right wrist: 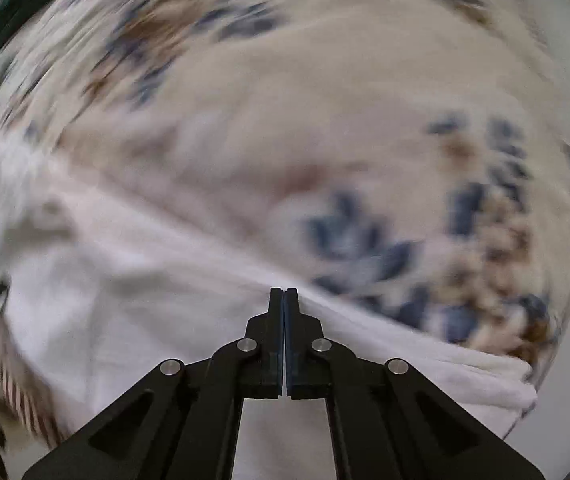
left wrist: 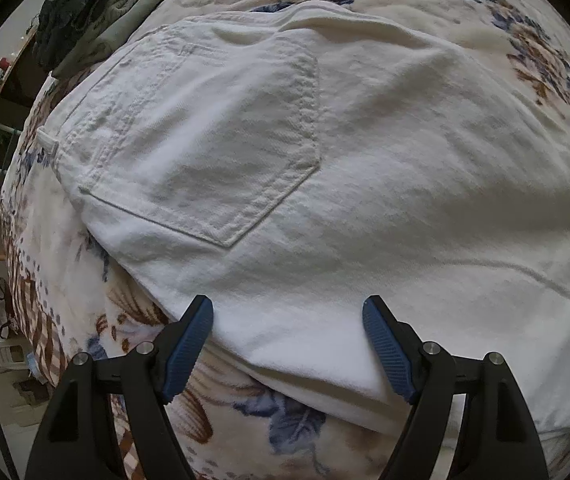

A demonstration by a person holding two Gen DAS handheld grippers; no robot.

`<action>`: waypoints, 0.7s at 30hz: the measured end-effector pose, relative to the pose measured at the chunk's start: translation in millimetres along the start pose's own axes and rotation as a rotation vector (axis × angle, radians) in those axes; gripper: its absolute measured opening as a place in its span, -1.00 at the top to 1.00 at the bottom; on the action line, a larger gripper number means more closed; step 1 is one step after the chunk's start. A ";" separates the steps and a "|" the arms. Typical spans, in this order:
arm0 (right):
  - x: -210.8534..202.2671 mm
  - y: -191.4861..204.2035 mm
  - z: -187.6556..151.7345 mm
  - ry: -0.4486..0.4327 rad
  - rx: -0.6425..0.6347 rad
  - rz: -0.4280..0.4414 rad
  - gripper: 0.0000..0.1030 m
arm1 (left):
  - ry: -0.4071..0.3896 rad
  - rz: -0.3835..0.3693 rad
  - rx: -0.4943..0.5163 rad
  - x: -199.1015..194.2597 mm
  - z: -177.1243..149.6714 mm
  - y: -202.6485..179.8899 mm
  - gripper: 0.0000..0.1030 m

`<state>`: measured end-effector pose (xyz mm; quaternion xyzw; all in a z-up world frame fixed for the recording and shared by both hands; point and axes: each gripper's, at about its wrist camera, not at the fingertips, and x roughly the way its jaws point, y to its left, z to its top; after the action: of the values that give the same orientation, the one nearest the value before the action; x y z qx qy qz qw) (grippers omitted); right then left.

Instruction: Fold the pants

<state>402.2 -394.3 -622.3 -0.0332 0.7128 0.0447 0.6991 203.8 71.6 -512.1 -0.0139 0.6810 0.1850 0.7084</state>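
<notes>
The left hand-held gripper [left wrist: 288,312] hangs wide open over the white pants [left wrist: 325,152] on the flowery blanket [left wrist: 277,424], while the right hand-held gripper [right wrist: 284,292] is clenched tight at the pants' edge.

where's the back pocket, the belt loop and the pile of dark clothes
back pocket [left wrist: 209,140], left wrist view, middle of the pocket panel
belt loop [left wrist: 47,139], left wrist view, middle of the small loop
pile of dark clothes [left wrist: 73,8], left wrist view, top of the dark fabric
</notes>
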 end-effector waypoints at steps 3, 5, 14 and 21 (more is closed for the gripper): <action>10.4 -31.4 3.0 0.069 0.149 0.133 0.98 | -0.001 0.000 -0.002 -6.9 -7.3 -6.1 -0.48; -1.0 -37.7 -0.2 0.061 0.172 0.212 0.90 | -0.014 -0.012 -0.011 -16.3 -11.2 -3.0 -0.48; -53.5 48.9 -65.3 -0.132 0.337 0.435 -0.82 | -0.080 -0.123 -0.166 -73.3 8.9 102.2 -0.48; 4.5 138.5 -150.5 -0.012 0.727 0.579 0.52 | -0.043 -0.257 -0.285 -30.4 56.2 199.6 -0.48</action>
<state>237.4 -273.2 -621.7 0.4146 0.6583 -0.0146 0.6281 201.5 265.3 -432.2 -0.1969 0.6252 0.1879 0.7315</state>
